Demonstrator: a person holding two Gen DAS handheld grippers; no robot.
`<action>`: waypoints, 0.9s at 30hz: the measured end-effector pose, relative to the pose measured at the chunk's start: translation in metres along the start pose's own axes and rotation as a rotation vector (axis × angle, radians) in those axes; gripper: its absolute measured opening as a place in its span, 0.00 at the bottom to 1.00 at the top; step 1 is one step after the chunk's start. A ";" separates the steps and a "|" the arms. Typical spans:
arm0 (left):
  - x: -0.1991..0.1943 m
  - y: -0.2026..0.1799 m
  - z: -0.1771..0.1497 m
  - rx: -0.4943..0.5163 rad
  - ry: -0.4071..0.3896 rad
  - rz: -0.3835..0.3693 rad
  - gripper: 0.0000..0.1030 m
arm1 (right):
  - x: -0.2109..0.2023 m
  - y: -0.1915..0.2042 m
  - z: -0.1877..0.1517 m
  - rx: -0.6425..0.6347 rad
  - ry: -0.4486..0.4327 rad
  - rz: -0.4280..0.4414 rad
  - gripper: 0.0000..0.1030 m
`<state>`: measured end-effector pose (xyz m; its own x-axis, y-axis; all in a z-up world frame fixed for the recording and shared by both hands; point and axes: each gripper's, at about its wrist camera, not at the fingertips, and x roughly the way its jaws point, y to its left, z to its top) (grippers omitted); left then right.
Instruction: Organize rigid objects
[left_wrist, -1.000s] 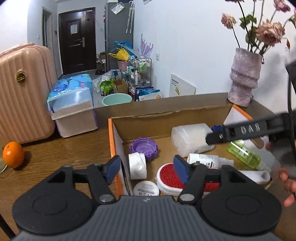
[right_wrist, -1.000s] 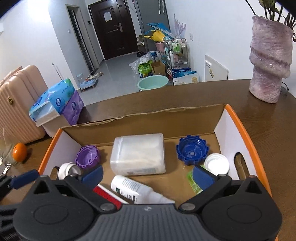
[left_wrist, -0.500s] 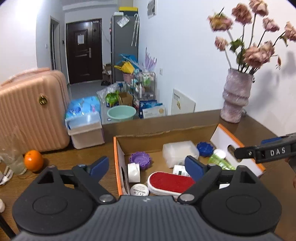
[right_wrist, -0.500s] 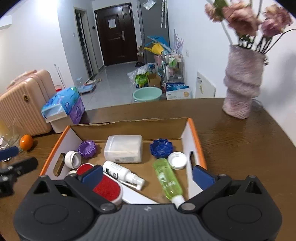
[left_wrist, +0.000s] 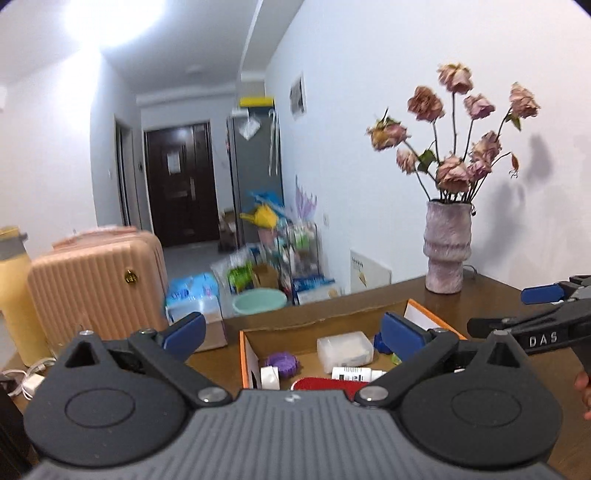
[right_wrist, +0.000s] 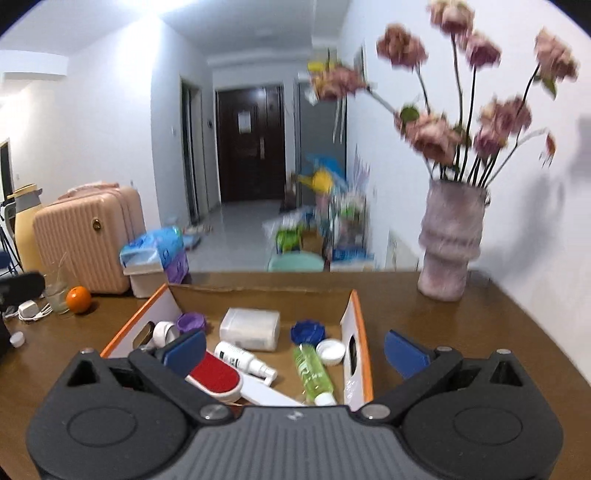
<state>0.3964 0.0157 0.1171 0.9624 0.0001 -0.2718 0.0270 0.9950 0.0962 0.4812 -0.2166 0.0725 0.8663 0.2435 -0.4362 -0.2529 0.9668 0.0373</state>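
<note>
Pulling back and up, both hand-held grippers, left (left_wrist: 293, 328) and right (right_wrist: 293, 349), are now wide open and hold nothing. All the small things lie in the cardboard box (right_wrist: 356, 325) on the worktop (right_wrist: 461, 332). The tidying looks about finished.

A lived-in home: pink suitcase (right_wrist: 88, 240), front door (right_wrist: 249, 144), vase of flowers (right_wrist: 450, 240).

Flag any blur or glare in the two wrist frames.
Right wrist: flowers motion-smeared, box contents fairly sharp. Left wrist: ceiling light blown out, hallway clutter blurred, vase crisp. Both show fisheye bending at edges.
</note>
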 end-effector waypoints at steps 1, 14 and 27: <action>-0.003 -0.002 -0.003 -0.003 -0.005 0.005 1.00 | -0.005 0.000 -0.005 0.001 -0.017 0.008 1.00; -0.037 -0.020 -0.055 -0.092 -0.110 0.000 1.00 | -0.046 0.005 -0.063 0.006 -0.207 0.027 1.00; -0.080 -0.026 -0.080 -0.080 -0.055 0.008 1.00 | -0.087 0.023 -0.094 -0.046 -0.207 0.028 1.00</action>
<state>0.2976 -0.0019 0.0596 0.9759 0.0052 -0.2181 -0.0007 0.9998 0.0204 0.3592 -0.2226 0.0274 0.9275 0.2853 -0.2418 -0.2932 0.9560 0.0032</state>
